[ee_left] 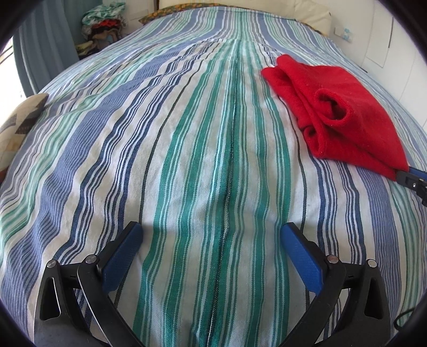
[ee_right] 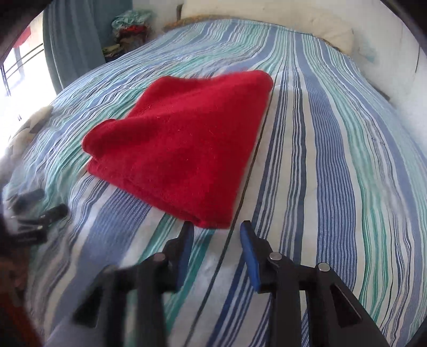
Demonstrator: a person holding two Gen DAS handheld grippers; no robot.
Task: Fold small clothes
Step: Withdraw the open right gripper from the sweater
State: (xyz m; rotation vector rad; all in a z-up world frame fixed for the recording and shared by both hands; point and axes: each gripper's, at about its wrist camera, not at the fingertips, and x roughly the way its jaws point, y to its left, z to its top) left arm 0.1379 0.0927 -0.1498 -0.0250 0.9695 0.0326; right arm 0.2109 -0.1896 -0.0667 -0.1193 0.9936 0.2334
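Note:
A red garment [ee_right: 181,144] lies folded into a thick flat bundle on the striped bedspread [ee_right: 333,160]. My right gripper [ee_right: 216,229] is open, its blue pads a narrow gap apart. The bundle's near corner sits just ahead of the tips and neither pad presses on it. In the left wrist view the red garment [ee_left: 333,112] is at the right, with rolled layers showing on its left side and the right gripper [ee_left: 412,181] at its near corner. My left gripper [ee_left: 213,232] is open wide over bare bedspread [ee_left: 186,160], holding nothing. It also shows as the left gripper [ee_right: 40,213] at the left edge.
A heap of mixed clothes [ee_left: 104,24] is stacked beyond the bed's far left corner, beside a blue-grey curtain [ee_right: 77,40]. A patterned cushion [ee_left: 21,125] rests at the bed's left edge. A white pillow [ee_right: 333,34] lies at the head, by the wall.

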